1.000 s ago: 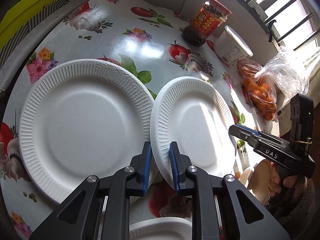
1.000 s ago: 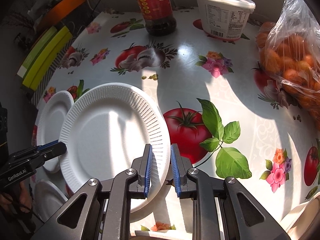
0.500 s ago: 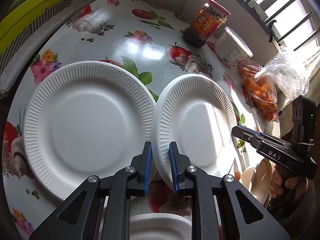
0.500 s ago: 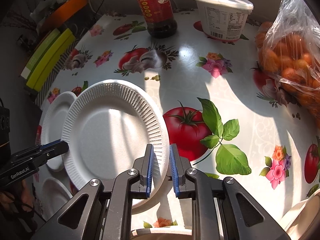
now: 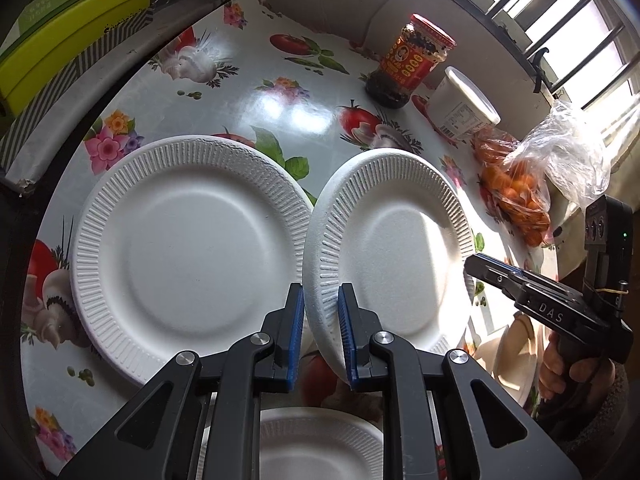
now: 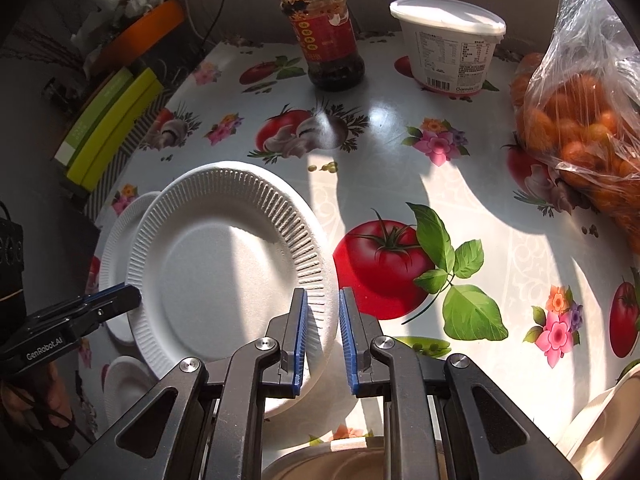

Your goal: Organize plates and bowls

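Note:
A white foam plate (image 5: 392, 248) hangs tilted above the flowered tablecloth, gripped from both sides. My left gripper (image 5: 321, 294) is shut on its left rim. My right gripper (image 6: 322, 312) is shut on its right rim (image 6: 320, 288). Each view shows the other gripper: the right gripper (image 5: 471, 263) at the plate's far edge, the left gripper (image 6: 134, 293) at the plate (image 6: 216, 264). A larger white plate (image 5: 188, 256) lies flat on the table beside it, and shows partly behind the held plate (image 6: 116, 236). Another white plate (image 5: 320, 444) lies below my left gripper.
A red-labelled sauce jar (image 6: 326, 36), a white tub (image 6: 448, 40) and a bag of oranges (image 6: 580, 132) stand at the table's far side. Stacked bowls (image 5: 512, 360) sit near the person's hand (image 5: 568, 368). Green boxes (image 5: 72, 40) lie beyond the left edge. A small plate (image 6: 124, 380) rests at the near left.
Both grippers keep their grip on the plate. The held plate has shifted only slightly against the flat plate; nothing was let go or picked up.

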Available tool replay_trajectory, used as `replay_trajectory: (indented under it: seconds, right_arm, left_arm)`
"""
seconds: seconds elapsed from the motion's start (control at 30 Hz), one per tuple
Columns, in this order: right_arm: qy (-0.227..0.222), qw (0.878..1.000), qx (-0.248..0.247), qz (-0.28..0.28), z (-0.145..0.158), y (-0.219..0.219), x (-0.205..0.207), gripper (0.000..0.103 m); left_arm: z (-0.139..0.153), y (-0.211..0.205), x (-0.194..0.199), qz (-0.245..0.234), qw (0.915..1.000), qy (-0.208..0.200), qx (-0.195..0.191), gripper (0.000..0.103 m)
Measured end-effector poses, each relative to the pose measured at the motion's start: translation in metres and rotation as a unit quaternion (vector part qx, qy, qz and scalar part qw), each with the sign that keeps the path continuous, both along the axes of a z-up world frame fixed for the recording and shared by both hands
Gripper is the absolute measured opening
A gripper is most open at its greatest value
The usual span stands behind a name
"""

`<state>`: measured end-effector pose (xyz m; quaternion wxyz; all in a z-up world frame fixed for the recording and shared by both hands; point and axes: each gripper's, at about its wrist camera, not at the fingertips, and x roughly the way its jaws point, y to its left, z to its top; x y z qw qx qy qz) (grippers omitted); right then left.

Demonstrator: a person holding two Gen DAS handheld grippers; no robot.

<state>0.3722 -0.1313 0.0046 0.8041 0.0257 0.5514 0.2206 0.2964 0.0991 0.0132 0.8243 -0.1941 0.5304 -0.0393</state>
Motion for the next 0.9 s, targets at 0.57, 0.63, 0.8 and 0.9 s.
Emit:
replay_trajectory:
  seconds: [0.57, 0.63, 0.8, 0.9]
  right_arm:
    - [-0.019, 1.0, 0.017, 0.015, 0.024, 0.014, -0.024, 0.016]
    - [-0.019, 0.999, 0.018, 0.018, 0.027, 0.017, -0.027, 0.016]
    - [-0.022, 0.999, 0.021, 0.025, 0.031, 0.024, -0.036, 0.016]
    - [-0.023, 0.999, 0.022, 0.029, 0.033, 0.027, -0.044, 0.016]
  left_arm:
    - [0.027, 0.014, -0.028, 0.011, 0.9995, -0.028, 0.01, 0.018]
    - [0.029, 0.016, -0.033, 0.014, 0.9994, -0.029, 0.01, 0.018]
    - [0.032, 0.023, -0.046, 0.022, 0.9992, -0.032, 0.006, 0.018]
    - [0.034, 0.028, -0.055, 0.026, 0.999, -0.035, 0.005, 0.018]
